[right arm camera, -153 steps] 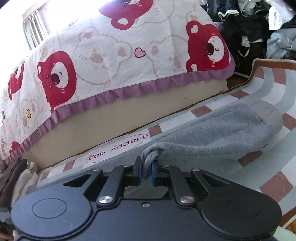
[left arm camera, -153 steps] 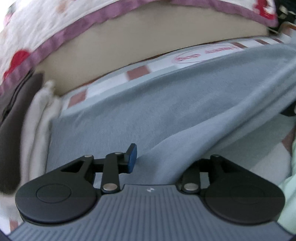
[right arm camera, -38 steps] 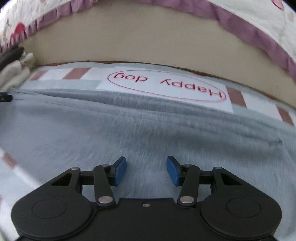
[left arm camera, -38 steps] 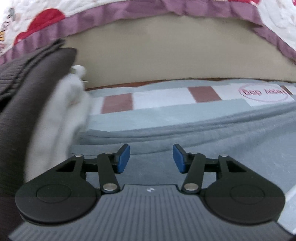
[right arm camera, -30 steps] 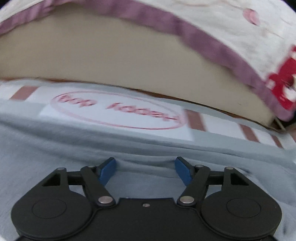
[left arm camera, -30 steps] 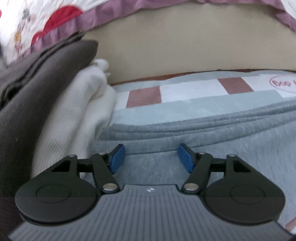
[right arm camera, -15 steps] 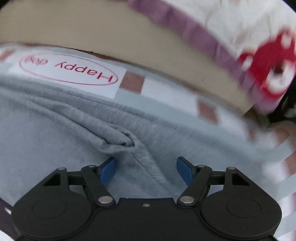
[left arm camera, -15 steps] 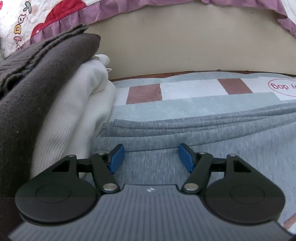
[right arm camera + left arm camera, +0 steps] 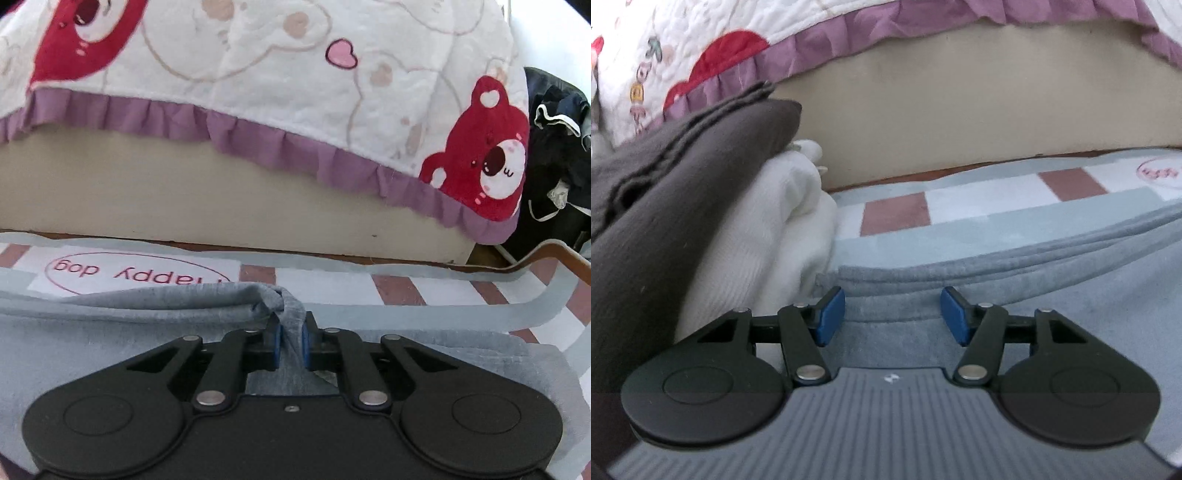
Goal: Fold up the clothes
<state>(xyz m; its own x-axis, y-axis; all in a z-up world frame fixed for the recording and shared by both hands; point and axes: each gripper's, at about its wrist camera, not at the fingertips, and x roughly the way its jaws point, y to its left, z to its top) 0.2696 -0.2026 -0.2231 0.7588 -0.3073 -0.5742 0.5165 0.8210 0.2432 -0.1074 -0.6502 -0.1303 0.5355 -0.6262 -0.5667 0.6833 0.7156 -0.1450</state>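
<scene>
While the right hand-held gripper (image 9: 290,341) pinches the grey garment (image 9: 110,332), the left hand-held gripper (image 9: 892,314) gapes wide over its folded edge.

Garment: grey sweatshirt (image 9: 110,332), folded in layers
Place: flat on the checked mat (image 9: 424,295), near its far edge
</scene>
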